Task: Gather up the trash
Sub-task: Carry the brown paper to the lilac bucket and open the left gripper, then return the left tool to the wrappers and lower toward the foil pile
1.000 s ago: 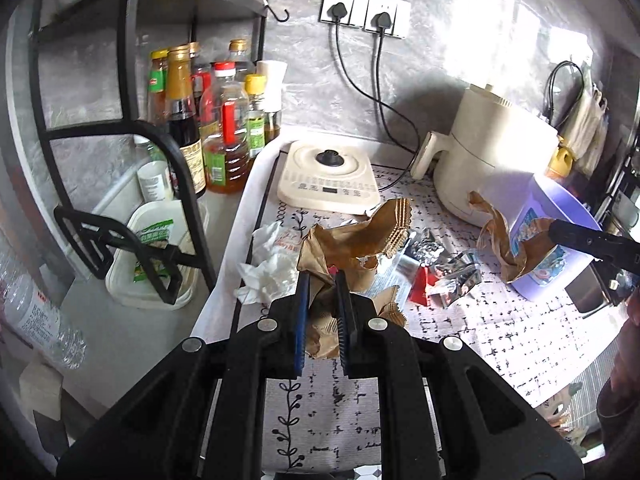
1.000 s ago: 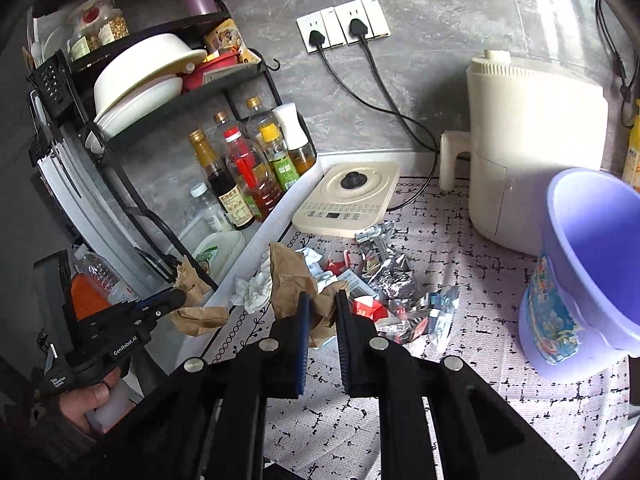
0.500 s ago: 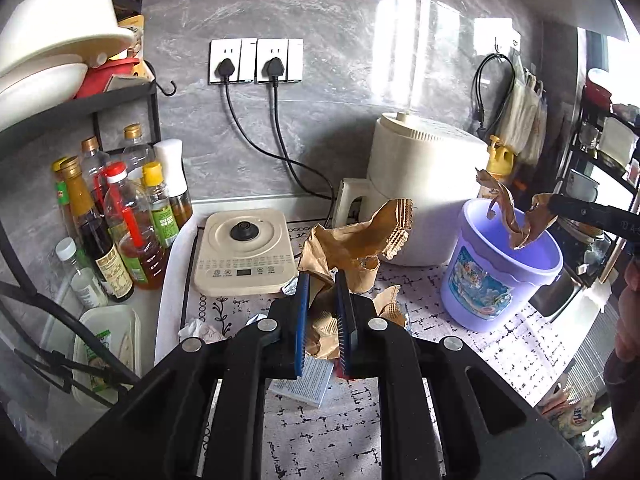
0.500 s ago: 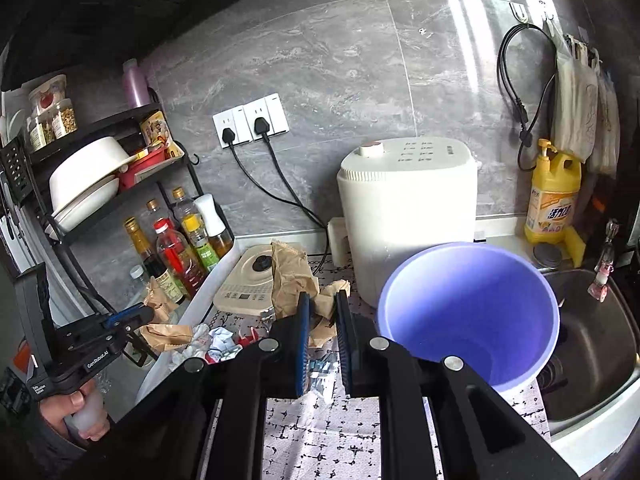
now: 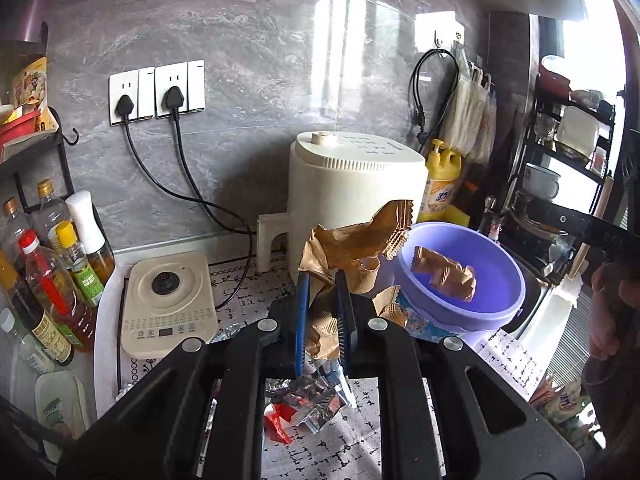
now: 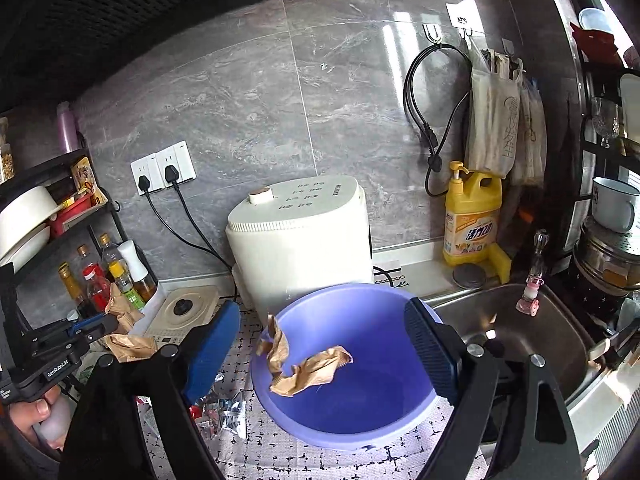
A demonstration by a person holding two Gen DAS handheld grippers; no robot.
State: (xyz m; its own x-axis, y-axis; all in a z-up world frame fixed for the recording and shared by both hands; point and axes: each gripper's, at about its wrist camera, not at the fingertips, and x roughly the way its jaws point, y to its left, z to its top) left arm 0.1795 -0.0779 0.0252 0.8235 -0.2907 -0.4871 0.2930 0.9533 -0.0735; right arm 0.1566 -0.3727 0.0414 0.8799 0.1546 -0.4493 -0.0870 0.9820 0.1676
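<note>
now right tongs (image 6: 324, 356) just opened, brown paper (image 6: 308, 368) released

A crumpled brown paper wrapper (image 6: 306, 368) with a crimped edge hangs in mid-air inside the mouth of the purple plastic bucket (image 6: 348, 420), which stands upright on the patterned counter mat in front of the cream appliance, beside the sink. A second, larger crumpled brown paper bag (image 5: 352, 248) with the same zigzag edge is pinched upright, its top flaring toward the bucket's rim. On the mat below lie crushed silver foil wrappers (image 5: 316, 400) and a red scrap (image 5: 278, 426), loosely heaped together.
</note>
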